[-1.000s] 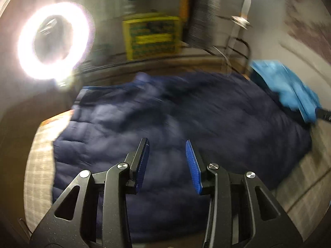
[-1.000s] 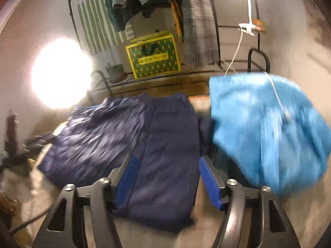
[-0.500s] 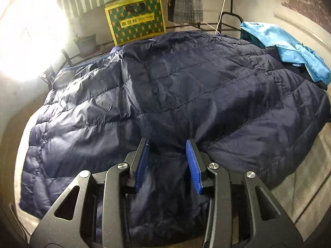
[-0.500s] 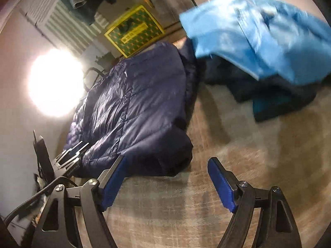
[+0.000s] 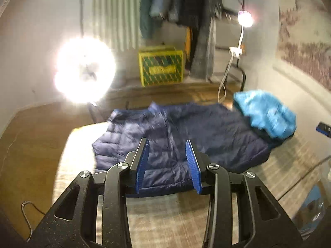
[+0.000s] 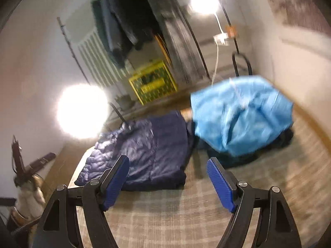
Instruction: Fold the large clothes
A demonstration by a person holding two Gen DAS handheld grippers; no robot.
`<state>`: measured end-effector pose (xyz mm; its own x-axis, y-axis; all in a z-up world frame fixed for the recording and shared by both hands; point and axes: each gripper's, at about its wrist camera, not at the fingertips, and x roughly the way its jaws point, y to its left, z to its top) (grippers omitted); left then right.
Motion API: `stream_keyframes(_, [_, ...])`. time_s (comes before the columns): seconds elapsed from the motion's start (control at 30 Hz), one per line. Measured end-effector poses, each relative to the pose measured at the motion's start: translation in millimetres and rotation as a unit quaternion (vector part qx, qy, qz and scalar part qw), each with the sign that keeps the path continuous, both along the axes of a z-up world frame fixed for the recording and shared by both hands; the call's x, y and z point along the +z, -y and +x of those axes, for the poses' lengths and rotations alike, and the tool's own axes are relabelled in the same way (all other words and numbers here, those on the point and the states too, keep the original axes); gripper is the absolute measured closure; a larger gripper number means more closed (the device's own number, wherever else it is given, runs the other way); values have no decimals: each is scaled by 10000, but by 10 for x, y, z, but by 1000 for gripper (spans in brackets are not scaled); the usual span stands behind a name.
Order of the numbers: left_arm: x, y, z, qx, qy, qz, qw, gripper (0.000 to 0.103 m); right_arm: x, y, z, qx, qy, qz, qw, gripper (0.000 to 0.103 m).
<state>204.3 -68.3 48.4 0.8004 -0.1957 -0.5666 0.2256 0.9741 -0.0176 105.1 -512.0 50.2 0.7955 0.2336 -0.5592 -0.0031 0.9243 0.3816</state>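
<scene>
1. Lying folded on the checked table (image 6: 165, 217) is your navy puffer jacket (image 5: 175, 136), beside a light blue garment (image 6: 238, 113).
2. Your left tool (image 5: 168, 163) stands apart, empty.
3. Your right tool (image 6: 168, 181) has just widened, gripping nothing.

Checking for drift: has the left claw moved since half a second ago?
Yes. The left claw has pulled back and up from the navy jacket; the yellow crate now appears farther.
</scene>
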Motion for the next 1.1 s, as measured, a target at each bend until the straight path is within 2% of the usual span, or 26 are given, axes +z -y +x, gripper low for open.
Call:
stream_keyframes(0.2, [887,-367,-677,168,455,-308,9983,64,658,64,-505,102,486,-201,9986,22])
stream_keyframes(0.37, [1417,-628,-1071,129,528,-731,9958,64,1080,142,-909,61,812,-380,9960,22])
stream_keyframes(0.4, [1536,-698,-1148,186,583,-743,9954,61,1154,152,-971,58,882,-422,9952,22])
stream_keyframes(0.47, [1637,-769,-1207,271,636,-656,9955,52,1276,157,-1046,78,995,-499,9938,22])
stream_keyframes(0.53, [1639,-827,-1185,353,594,-610,9957,51,1299,153,-1034,115,1016,-505,9935,22])
stream_keyframes(0.63, [1408,-831,-983,454,401,-584,9965,52,1079,124,-887,166,855,-391,9954,20])
stream_keyframes(0.7, [1130,-783,-737,492,127,-647,9966,51,778,70,-723,165,602,-282,9977,11])
stream_keyframes(0.8, [620,-647,-277,552,-292,-662,9959,52,219,-35,-376,153,198,-82,9997,7])
stream_keyframes(0.9, [96,-405,221,586,-511,-409,9961,52,-399,-182,23,41,-295,90,9995,7])
stream_keyframes(1.03, [-521,-67,914,540,-823,-325,9946,52,-1142,-302,489,64,-924,652,9936,7])
stream_keyframes(1.1, [-733,79,1211,561,-832,-197,9948,52,-1475,-359,705,37,-1232,830,9889,7])
